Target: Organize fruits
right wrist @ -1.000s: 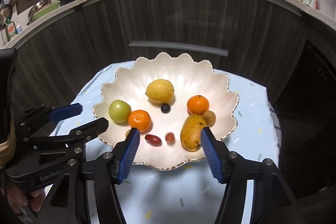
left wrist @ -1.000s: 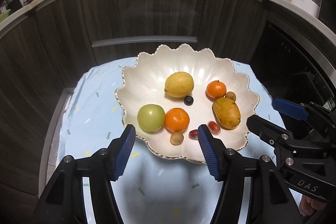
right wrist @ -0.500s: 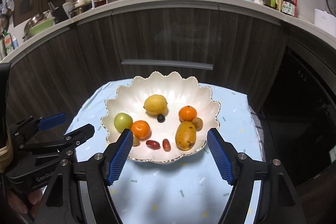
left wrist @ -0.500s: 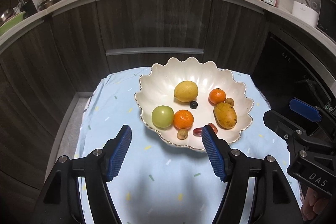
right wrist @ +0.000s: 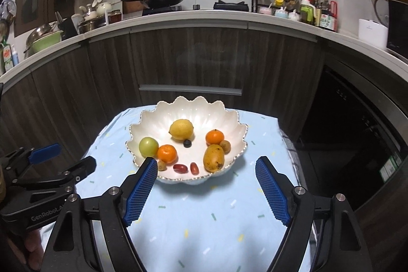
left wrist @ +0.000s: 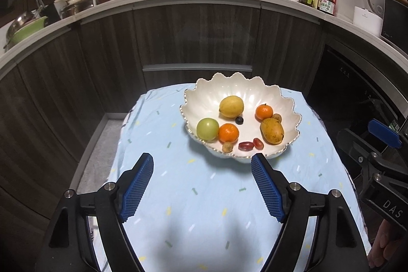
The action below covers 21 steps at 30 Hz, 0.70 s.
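1. Left wrist view: left gripper point(left wrist: 201, 165) fingers apart, holding nothing; bowl point(left wrist: 290, 108) of fruit at 12 o'clock.
2. Right gripper point(right wrist: 205, 167) fingers likewise apart.
3. Risk: a careless reach could nudge the grapes point(right wrist: 187, 168) or tip the rim.

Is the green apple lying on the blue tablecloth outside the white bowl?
No, the green apple sits inside the white bowl, against an orange, not on the tablecloth.
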{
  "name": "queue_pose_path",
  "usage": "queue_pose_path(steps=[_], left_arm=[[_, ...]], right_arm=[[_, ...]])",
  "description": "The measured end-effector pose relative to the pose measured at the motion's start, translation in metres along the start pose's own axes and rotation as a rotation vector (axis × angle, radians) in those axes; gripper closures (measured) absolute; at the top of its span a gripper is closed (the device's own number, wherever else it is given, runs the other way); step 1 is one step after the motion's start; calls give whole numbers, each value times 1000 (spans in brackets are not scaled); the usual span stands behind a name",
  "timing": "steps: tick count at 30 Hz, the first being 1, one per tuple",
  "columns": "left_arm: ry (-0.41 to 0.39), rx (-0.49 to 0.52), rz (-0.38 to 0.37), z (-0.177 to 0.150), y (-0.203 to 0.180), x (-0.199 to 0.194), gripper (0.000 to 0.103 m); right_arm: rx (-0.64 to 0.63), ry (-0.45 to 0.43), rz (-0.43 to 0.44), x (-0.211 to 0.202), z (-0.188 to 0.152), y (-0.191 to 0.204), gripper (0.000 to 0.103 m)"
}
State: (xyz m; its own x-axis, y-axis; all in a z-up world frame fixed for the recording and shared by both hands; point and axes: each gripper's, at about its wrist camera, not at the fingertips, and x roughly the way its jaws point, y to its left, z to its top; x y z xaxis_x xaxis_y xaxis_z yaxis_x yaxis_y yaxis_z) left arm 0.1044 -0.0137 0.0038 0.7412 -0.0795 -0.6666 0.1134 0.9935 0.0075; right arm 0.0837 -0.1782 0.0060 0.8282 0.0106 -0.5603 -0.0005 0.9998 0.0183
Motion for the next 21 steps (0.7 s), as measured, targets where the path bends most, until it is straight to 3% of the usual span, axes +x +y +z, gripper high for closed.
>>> queue_pose_path(steps=[21], left_arm=[[-20, -22, 20, -46, 8, -53, 22]], right_arm=[[27, -9, -14, -51, -38, 8, 23]])
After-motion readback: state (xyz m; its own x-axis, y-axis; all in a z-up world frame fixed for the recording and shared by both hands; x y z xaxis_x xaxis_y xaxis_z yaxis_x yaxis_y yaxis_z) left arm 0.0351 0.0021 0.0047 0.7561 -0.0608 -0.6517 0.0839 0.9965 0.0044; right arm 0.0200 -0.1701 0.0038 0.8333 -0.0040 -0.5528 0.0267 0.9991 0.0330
